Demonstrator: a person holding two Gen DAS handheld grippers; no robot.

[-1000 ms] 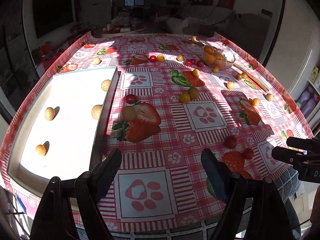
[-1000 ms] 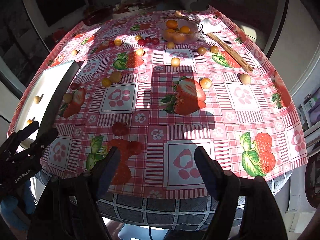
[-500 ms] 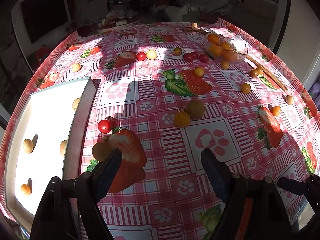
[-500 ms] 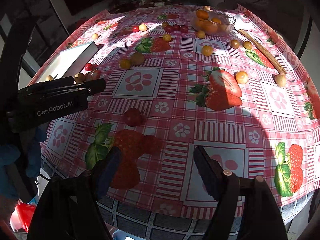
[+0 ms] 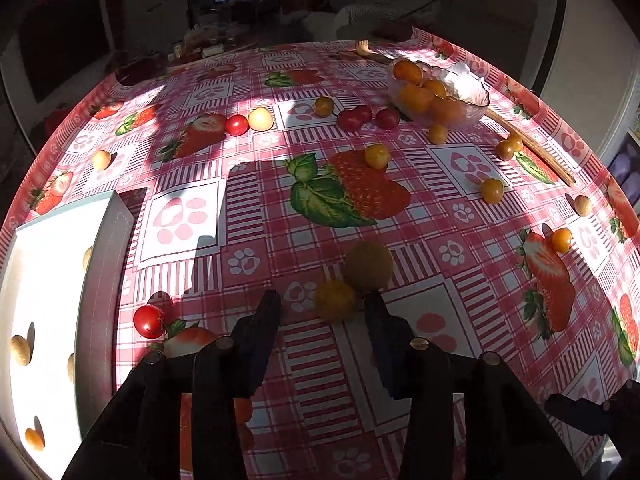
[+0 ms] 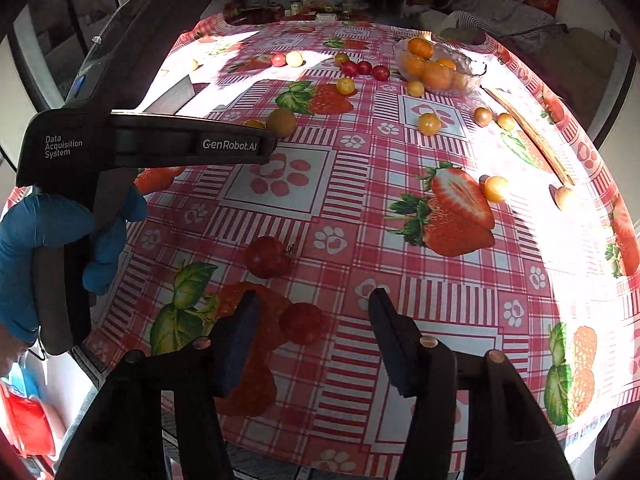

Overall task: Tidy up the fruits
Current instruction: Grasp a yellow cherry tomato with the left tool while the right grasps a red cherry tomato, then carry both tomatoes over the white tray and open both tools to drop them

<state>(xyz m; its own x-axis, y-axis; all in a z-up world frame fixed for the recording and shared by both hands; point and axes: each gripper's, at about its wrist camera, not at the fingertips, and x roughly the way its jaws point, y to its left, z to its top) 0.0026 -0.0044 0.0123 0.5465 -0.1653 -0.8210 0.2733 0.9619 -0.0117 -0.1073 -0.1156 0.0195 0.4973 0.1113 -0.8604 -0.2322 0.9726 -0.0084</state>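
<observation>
Strawberry-print red checked tablecloth: left gripper, jaws spread, has advanced from frame-bottom onto round yellow-orange fruit, pickup imminent; right gripper spread, idle.

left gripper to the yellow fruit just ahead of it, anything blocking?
Nothing visible. The open left gripper has the small yellow round fruit right at its fingertips, with bare checked tablecloth between. The brownish-green round fruit touches it from behind, not in the approach path.
</observation>
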